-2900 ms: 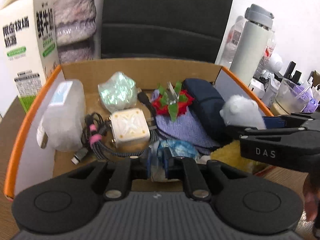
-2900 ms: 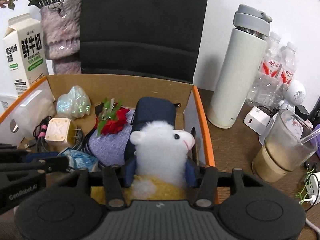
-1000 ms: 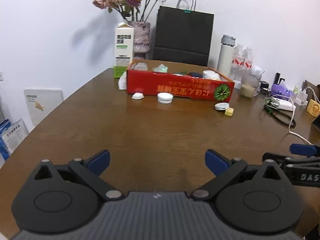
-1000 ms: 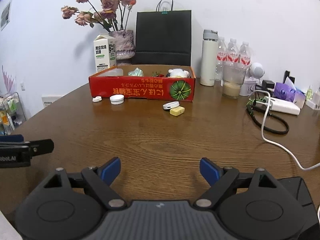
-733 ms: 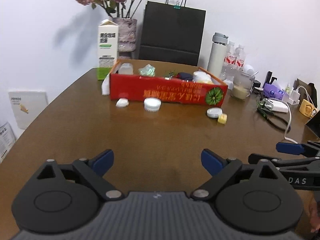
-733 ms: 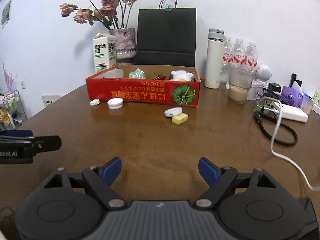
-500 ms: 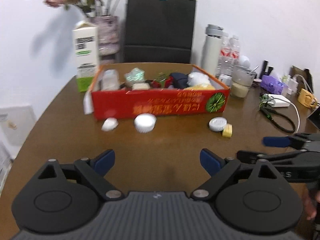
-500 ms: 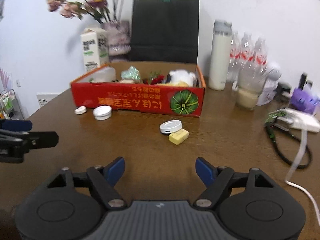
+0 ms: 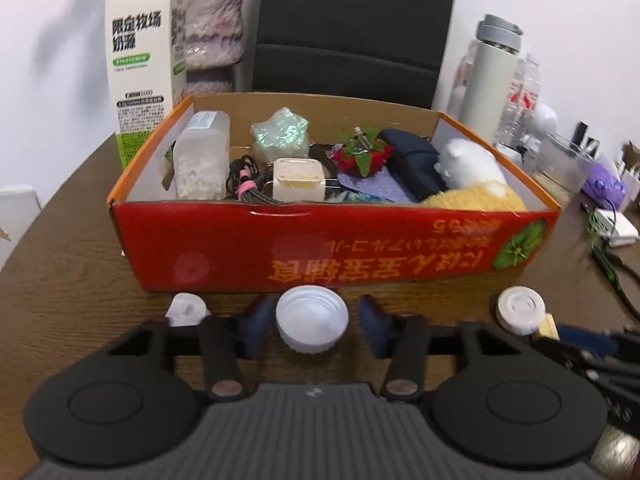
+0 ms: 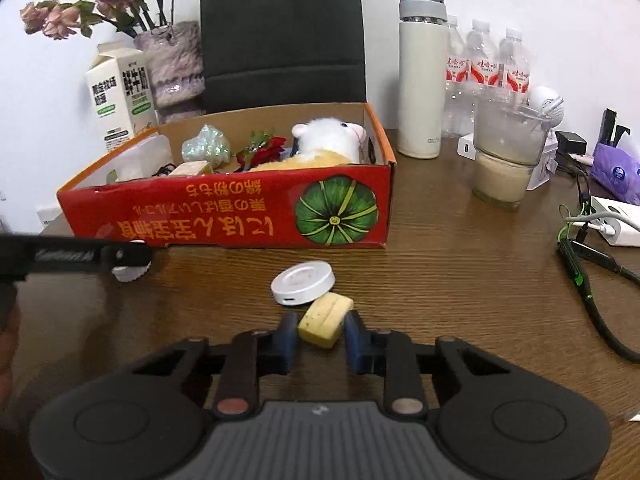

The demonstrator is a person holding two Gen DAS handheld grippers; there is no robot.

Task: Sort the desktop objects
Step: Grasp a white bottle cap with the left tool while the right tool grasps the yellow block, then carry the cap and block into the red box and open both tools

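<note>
left gripper (image 9: 311, 326): closing around white ribbed cap (image 9: 311, 322) on table (image 9: 80, 280), just before red box (image 9: 332, 236); pads apart from cap. right gripper (image 10: 320, 336): closing on yellow block (image 10: 325, 319) beside white round disc (image 10: 303, 282); contact unclear.

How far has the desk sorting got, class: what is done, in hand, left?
Done: the plush toy, charger and more lie in the red box.
In hand: the left claw is closing around the white cap, the right claw around the yellow block.
Left: the round white case and small white piece on the table.
</note>
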